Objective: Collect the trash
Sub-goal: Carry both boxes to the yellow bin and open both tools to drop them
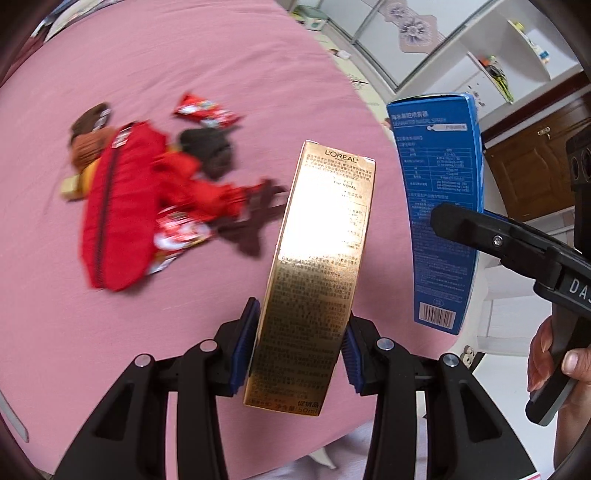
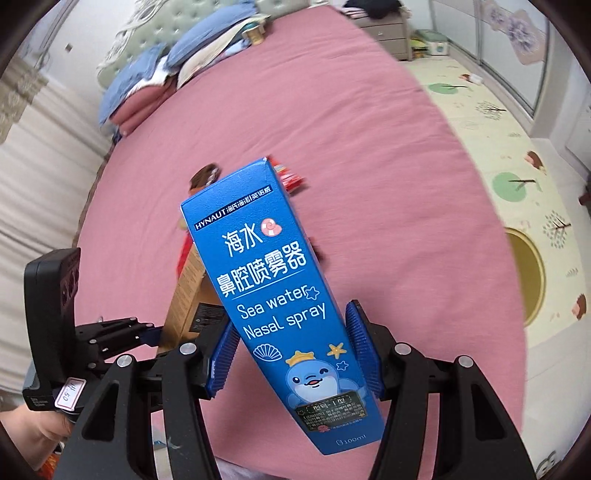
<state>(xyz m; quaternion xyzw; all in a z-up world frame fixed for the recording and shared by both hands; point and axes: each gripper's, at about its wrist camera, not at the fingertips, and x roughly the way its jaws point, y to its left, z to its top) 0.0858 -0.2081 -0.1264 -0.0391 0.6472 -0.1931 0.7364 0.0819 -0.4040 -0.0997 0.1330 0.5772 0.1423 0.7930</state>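
Observation:
My left gripper [image 1: 299,350] is shut on a tall gold cosmetics box [image 1: 317,258], held up above the pink bed [image 1: 184,55]. My right gripper [image 2: 295,354] is shut on a blue nasal spray box [image 2: 280,295], also lifted over the bed. In the left wrist view the blue nasal spray box [image 1: 439,206] hangs at the right, clamped by the other gripper's black finger [image 1: 480,232]. The gold box [image 2: 188,295] shows behind the blue one in the right wrist view. Red snack wrappers [image 1: 207,110] lie on the sheet.
A red zipped pouch [image 1: 118,214] with brown and dark items around it lies on the bed at the left. Pillows and folded bedding [image 2: 177,62] are stacked at the headboard. A patterned floor mat [image 2: 498,147] and a nightstand [image 2: 388,33] flank the bed. A hand [image 1: 554,354] grips the right tool.

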